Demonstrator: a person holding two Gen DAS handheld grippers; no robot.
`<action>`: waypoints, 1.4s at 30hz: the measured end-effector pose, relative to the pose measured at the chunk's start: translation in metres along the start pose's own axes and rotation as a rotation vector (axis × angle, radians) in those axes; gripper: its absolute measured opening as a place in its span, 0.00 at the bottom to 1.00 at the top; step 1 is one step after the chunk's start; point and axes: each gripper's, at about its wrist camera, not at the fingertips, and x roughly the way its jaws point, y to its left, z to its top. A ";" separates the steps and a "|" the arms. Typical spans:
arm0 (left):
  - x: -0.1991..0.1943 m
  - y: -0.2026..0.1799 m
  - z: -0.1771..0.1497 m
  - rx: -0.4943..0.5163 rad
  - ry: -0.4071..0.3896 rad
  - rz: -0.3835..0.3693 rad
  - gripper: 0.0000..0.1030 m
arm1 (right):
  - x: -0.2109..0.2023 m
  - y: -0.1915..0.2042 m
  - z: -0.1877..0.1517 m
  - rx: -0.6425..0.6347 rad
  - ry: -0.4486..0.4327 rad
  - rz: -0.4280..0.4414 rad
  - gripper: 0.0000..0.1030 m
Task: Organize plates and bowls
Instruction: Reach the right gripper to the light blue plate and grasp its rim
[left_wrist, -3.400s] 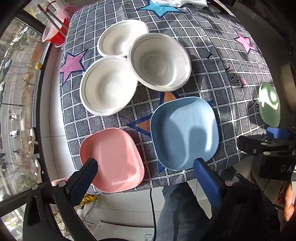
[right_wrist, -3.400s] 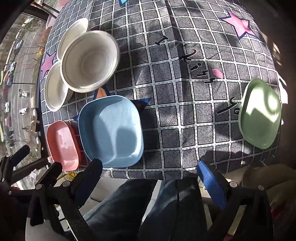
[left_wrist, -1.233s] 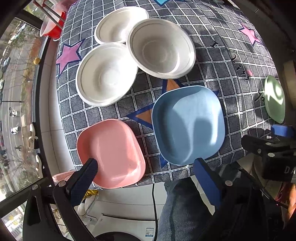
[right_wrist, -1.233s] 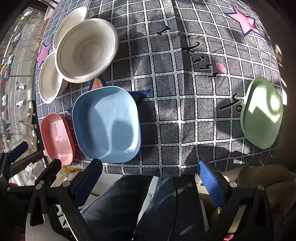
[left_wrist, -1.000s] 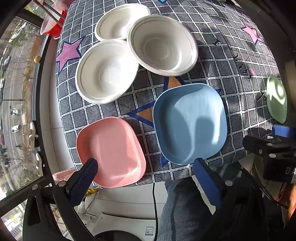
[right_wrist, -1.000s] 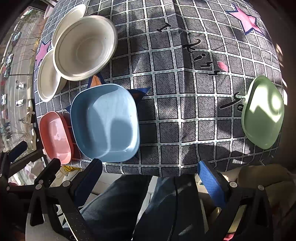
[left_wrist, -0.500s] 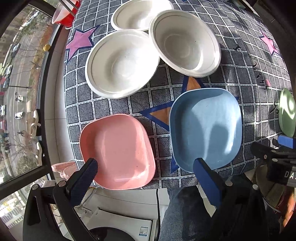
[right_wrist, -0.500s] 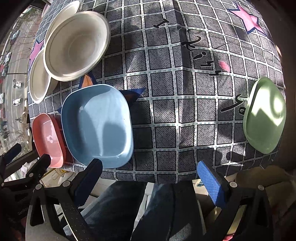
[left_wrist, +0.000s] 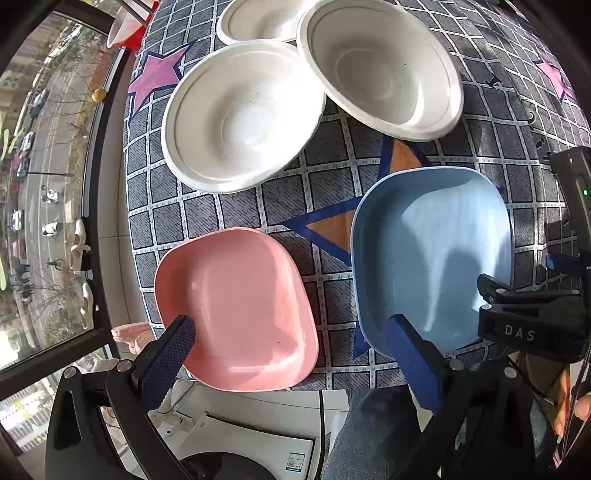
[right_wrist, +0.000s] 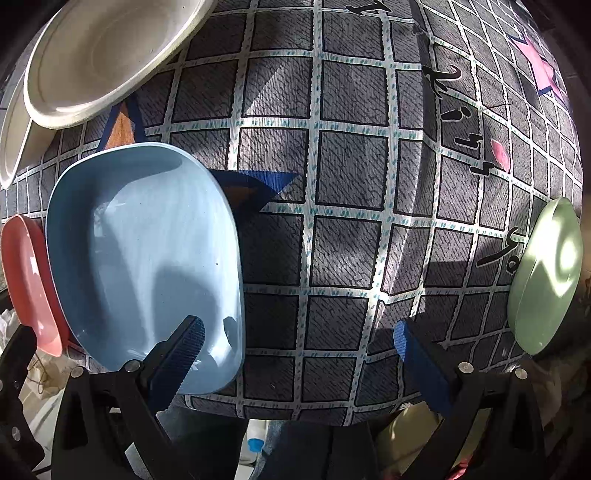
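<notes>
A pink square plate (left_wrist: 236, 306) lies at the table's near edge, with a blue square plate (left_wrist: 432, 254) to its right. Behind them stand three white round bowls (left_wrist: 240, 114), the rightmost (left_wrist: 380, 66) overlapping the other two. My left gripper (left_wrist: 291, 354) is open, its fingers straddling the pink plate's near edge. My right gripper (right_wrist: 295, 350) is open too, its left finger (right_wrist: 181, 354) over the blue plate's (right_wrist: 144, 254) near corner. A green plate (right_wrist: 546, 273) lies at the right edge of the table. The pink plate (right_wrist: 29, 280) shows at the left.
A grey checked cloth (right_wrist: 347, 177) with stars covers the table. A red cup holding chopsticks (left_wrist: 129, 26) stands at the far left corner. A person's jeans-clad legs (left_wrist: 373, 432) are just below the table edge. A window (left_wrist: 48, 177) runs along the left.
Both grippers have moved forward and lower toward the table. The pink and blue plates look much larger now. Nothing on the table has shifted.
</notes>
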 end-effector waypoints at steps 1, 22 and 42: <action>0.001 -0.003 0.001 0.006 -0.001 -0.003 1.00 | 0.005 0.002 0.000 -0.005 0.003 0.000 1.00; 0.021 -0.096 0.010 0.096 0.018 -0.065 1.00 | 0.125 -0.113 -0.048 0.179 0.074 0.034 1.00; 0.069 -0.079 0.007 -0.146 0.088 -0.193 1.00 | 0.205 -0.142 -0.002 0.012 0.037 0.115 1.00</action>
